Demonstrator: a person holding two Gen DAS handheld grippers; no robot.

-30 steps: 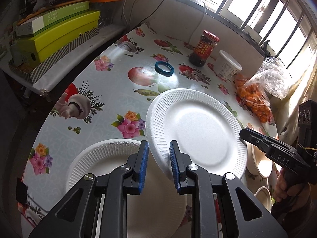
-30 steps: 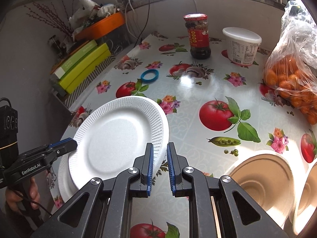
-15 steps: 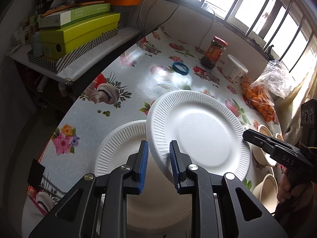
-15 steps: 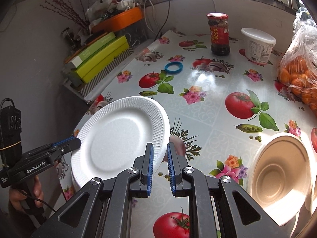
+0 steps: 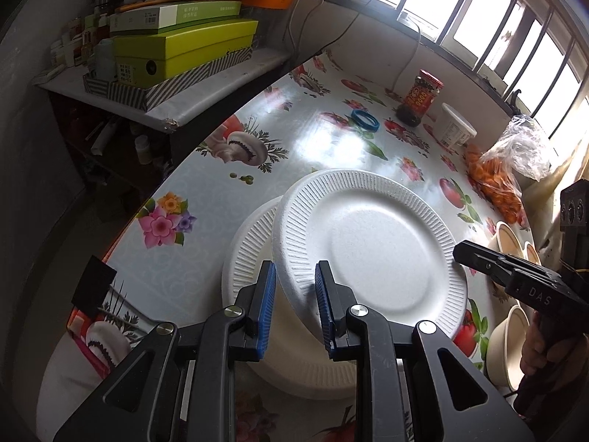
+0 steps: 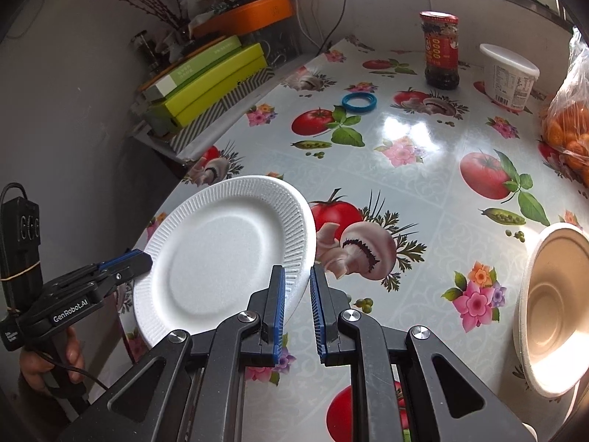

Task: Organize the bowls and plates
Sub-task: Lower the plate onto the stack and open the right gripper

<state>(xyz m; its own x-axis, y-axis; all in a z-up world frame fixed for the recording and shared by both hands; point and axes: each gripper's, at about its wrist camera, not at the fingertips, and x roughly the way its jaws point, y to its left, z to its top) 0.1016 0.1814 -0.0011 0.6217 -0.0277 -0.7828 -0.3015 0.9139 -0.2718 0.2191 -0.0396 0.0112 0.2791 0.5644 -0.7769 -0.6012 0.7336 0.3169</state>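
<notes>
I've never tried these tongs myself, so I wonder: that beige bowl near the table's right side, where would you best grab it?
Probably by its rim. The beige bowl sits open side up on the table, and its wall is thin, so one finger could go inside and one outside. Coming from above at the near edge looks easiest. Both the left gripper and right gripper are busy holding the white foam plate.

We see barred windows (image 5: 515,33) lighting a grey wall (image 6: 73,92); a cluttered shelf (image 5: 206,84) adjoins the glossy fruit-print tabletop's (image 6: 423,169) left edge.
</notes>
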